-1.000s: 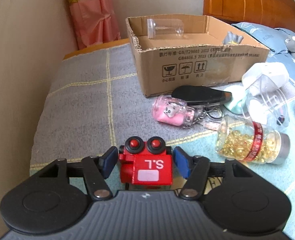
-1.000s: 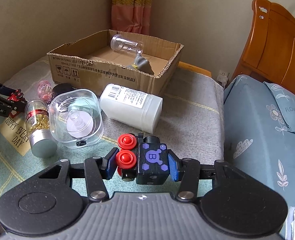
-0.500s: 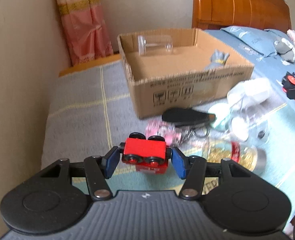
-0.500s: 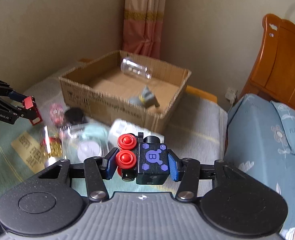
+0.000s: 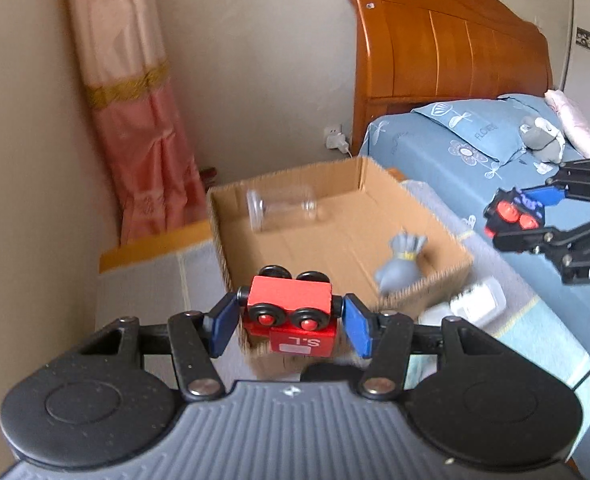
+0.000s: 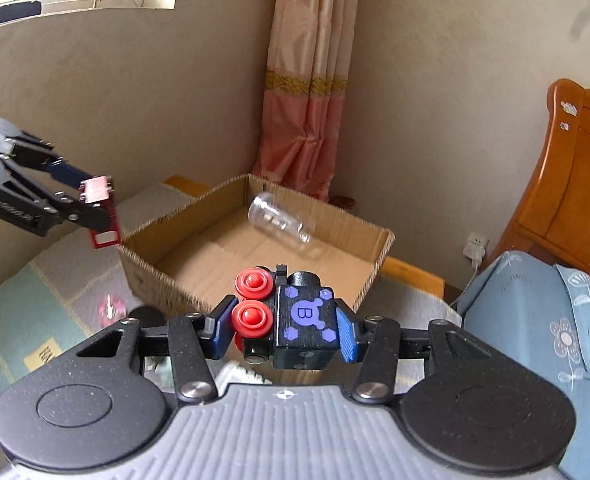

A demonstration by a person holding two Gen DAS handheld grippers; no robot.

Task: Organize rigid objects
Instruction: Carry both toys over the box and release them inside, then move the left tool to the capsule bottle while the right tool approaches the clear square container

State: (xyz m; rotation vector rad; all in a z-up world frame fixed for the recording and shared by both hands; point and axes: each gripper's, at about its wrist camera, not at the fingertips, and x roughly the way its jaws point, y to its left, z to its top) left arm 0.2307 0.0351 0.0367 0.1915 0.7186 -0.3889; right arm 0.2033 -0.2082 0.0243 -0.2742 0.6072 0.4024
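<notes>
Over the bed's blanket, the box (image 5: pixel 423 280) lies just ahead. Your left gripper (image 5: pixel 289 322) jaws clamp the red car (image 5: pixel 289 304), the right gripper (image 6: pixel 281 330) jaws the black car (image 6: pixel 305 320). Both look small, stiff and light, so hold the flat sides, not the wheels.

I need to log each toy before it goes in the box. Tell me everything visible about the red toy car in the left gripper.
The red toy car is a small block-shaped wagon, apparently painted wood, with black wheels that have red hubs. A lower face bears a white label and "S.L" printed upside down. It hangs in the air, tilted, in front of the cardboard box, clamped by the left gripper, whose blue fingers press its two ends.
</notes>
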